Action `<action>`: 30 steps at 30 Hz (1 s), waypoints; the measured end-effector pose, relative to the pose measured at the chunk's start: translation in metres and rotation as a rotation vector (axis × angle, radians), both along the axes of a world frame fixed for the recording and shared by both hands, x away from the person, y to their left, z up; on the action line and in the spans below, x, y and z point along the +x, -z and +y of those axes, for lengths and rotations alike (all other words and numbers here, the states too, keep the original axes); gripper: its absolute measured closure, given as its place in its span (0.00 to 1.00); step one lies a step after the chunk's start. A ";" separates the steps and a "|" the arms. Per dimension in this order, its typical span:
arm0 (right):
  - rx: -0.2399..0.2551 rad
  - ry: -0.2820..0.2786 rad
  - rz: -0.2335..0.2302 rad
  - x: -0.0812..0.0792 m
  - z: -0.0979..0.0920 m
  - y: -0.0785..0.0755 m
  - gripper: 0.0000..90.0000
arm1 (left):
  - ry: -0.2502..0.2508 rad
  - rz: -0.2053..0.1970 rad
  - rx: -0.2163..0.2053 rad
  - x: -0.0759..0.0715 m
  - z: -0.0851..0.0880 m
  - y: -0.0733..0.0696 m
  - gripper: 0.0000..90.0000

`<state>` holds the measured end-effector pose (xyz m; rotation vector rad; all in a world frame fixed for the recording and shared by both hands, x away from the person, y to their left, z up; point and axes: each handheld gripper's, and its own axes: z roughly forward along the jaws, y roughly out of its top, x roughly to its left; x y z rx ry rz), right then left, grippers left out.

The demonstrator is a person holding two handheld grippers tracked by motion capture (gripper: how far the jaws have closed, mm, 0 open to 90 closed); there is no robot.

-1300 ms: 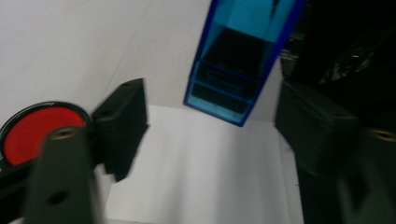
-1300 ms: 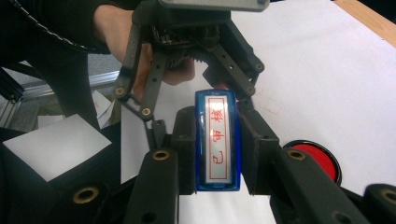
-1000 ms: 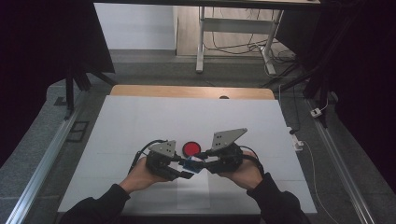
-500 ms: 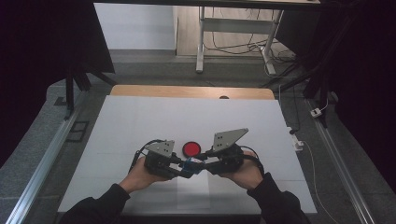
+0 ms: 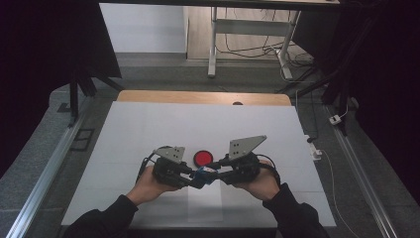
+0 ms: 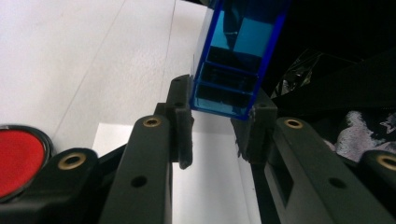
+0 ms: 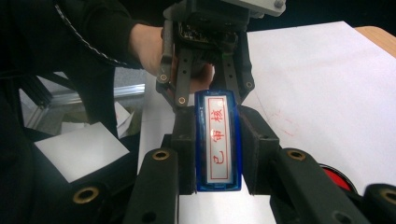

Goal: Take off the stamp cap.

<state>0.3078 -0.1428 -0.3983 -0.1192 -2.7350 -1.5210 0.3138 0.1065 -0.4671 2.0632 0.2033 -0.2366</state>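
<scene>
Left gripper [image 5: 190, 176] and right gripper [image 5: 210, 174] met tip to tip near front edge of white table [image 5: 148, 129], one in each hand. Both clamped on same blue stamp [image 5: 200, 175], held off the surface between them.

Right gripper [image 7: 218, 149]: jaws closed hard against the long sides of blue stamp [image 7: 218, 140], pads flat on the plastic. Left gripper [image 6: 219, 119]: jaws just closed in, pads now pressing the end of blue stamp [image 6: 233, 60].

Hidden or unclear:
- High view: stamp mostly covered by the two gripper bodies and grey three-cornered plates; only a small blue patch seen.
- Left gripper view: upper part of stamp cut off by top edge; dark inner ribs seen through translucent blue shell, nothing legible. Red round button [image 6: 16, 161] cut off at left edge.
- Right gripper view: far end of stamp masked by left gripper [image 7: 205, 100]; red round button [image 7: 338, 177] mostly behind own right jaw.
- White paper sheet [image 5: 205, 201] lies under the meeting point, partly covered by the hands.

Writing:
- Stamp face white, red frame, three red Chinese characters in a column; reversed as on a stamp die, not read with certainty.
- Faint red smudges [image 7: 280, 119] on table, illegible.
</scene>
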 end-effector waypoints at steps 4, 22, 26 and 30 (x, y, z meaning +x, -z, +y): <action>-0.016 0.009 -0.032 -0.002 0.001 0.001 0.78 | -0.010 0.026 0.011 0.002 0.000 0.001 0.77; 0.030 -0.027 0.052 0.002 -0.001 0.004 0.78 | 0.050 -0.098 0.009 -0.006 0.001 -0.001 0.78; 0.029 -0.028 0.051 0.003 0.000 0.005 0.78 | 0.036 -0.074 0.012 -0.005 0.002 0.000 0.78; 0.005 -0.013 0.003 -0.001 0.001 0.004 0.78 | 0.032 -0.063 0.030 -0.003 0.002 0.001 0.78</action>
